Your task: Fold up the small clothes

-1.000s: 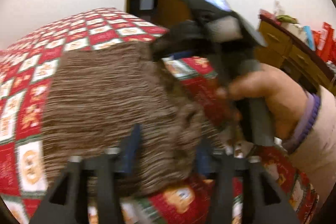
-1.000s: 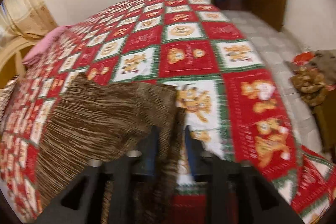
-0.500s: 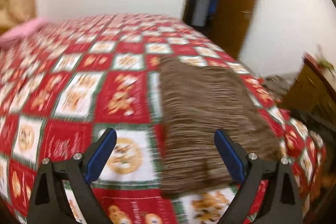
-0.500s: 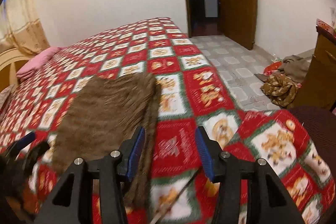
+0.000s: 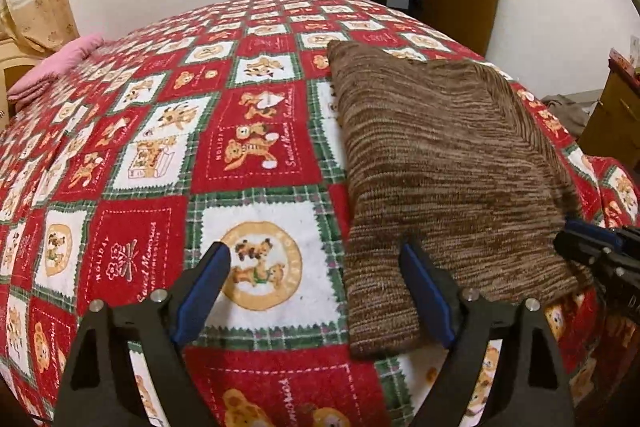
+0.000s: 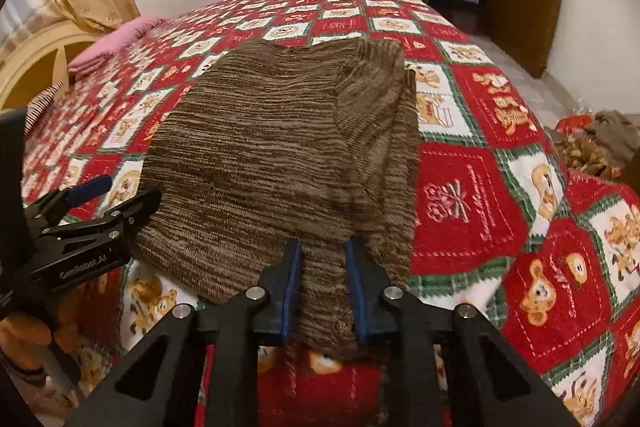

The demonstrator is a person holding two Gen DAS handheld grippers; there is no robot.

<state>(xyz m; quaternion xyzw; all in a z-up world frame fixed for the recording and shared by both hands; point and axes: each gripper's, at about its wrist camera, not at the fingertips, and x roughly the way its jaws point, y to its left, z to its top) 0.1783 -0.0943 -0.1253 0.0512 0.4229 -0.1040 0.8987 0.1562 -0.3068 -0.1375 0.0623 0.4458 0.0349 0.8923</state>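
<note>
A brown knitted garment (image 6: 280,155) lay flat on the bed, near its foot edge. Its yarn was streaked in dark and pale brown, with fine ribs running across the body and along the folded sleeve on its right side. The outline was roughly rectangular, the near hem slightly ragged where loose threads hung over the edge.

Under it spread a plush blanket (image 5: 256,147), a checkerboard of red and white squares edged in green plaid, each stitched with small bears and lettering. The pile looked soft and short.

The left gripper (image 5: 316,291) stood wide, its jaws easing together a little, their blue pads flat and narrow on black angular arms with bright rivets. One finger sat over the garment's left hem corner, the other over bare blanket; neither pad pressed on the knit. In the right wrist view a hand (image 6: 28,343) held its handle.

The right gripper (image 6: 322,287) was closing, with the garment's near hem between its blue pads; the knit bunched up there, and the pads appeared to touch it on both sides.

A pink folded cloth (image 5: 60,63) lay at the far corner.
</note>
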